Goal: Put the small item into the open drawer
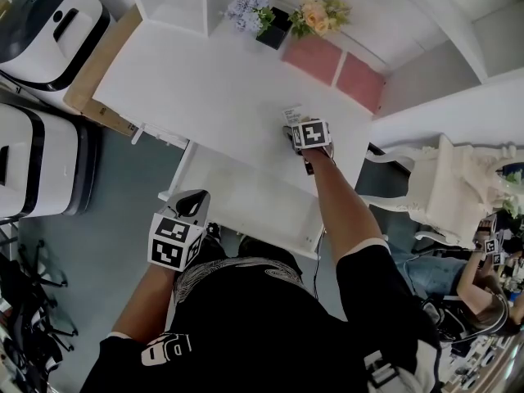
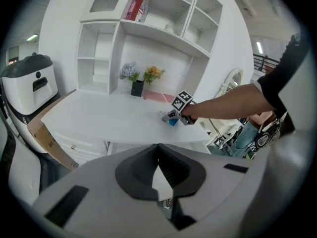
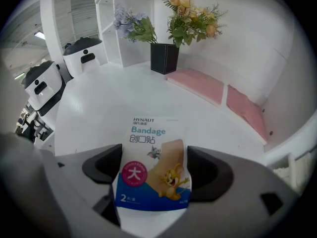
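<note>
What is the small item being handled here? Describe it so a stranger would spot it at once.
On the white desk, in front of the black flower vase and pink pads, the right gripper has a flat bandage packet between its fingers. Unlike them, it is printed: blue lettering, a cartoon mouse, a pink circle.

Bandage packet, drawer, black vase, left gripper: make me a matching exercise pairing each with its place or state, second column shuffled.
1. bandage packet
2. drawer
3. black vase
4. left gripper

A. open, below the desk front
B. jaws together, nothing between them
C. between the jaws of the right gripper
D. at the back of the desk, holding flowers

Pairs: 1-C, 2-A, 3-D, 4-B
</note>
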Motion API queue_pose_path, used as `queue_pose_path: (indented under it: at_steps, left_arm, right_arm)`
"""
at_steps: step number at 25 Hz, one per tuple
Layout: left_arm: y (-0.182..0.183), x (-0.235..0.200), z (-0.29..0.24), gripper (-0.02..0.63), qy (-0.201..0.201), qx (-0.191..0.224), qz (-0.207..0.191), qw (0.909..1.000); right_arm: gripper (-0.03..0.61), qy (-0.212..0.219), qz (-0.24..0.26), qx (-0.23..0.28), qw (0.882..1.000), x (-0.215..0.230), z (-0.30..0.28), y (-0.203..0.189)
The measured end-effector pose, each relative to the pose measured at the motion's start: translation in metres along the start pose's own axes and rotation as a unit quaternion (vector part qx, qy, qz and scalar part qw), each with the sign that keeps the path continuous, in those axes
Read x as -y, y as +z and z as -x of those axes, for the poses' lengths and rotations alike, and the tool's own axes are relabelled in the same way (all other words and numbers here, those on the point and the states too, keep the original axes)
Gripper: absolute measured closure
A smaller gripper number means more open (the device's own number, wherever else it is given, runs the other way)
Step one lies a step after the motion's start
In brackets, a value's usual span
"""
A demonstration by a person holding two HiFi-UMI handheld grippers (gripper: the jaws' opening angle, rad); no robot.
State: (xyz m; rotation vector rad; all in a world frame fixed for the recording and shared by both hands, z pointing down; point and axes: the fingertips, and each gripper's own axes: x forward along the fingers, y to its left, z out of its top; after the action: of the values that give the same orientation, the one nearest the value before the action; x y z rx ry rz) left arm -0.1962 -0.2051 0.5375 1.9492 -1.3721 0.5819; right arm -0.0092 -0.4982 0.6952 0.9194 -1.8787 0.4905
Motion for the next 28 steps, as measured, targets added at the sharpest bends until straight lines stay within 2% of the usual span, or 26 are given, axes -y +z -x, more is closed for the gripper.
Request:
queue_pose_path:
  at_steps: [12, 21, 28]
  left_arm:
    - [0.011, -0.003, 0.001, 0.6, -0.02, 0.012, -0.021, 0.9995]
    - [0.033, 0.017, -0.006, 0.6, -0.06, 0.025, -0.061, 0.996]
    - [0.034, 0.026, -0.009, 0.6, -0.085, 0.024, -0.09, 0.9921]
  right_arm:
    - [0.175, -0.012, -0.023, 0.027, 0.999, 0.009, 0.029, 0.007]
    - [0.175, -0.012, -0.058, 0.083, 0.995, 0.012, 0.081, 0.013]
    - [0.175, -0.008, -0.099, 0.131, 0.986, 0.002, 0.121, 0.003]
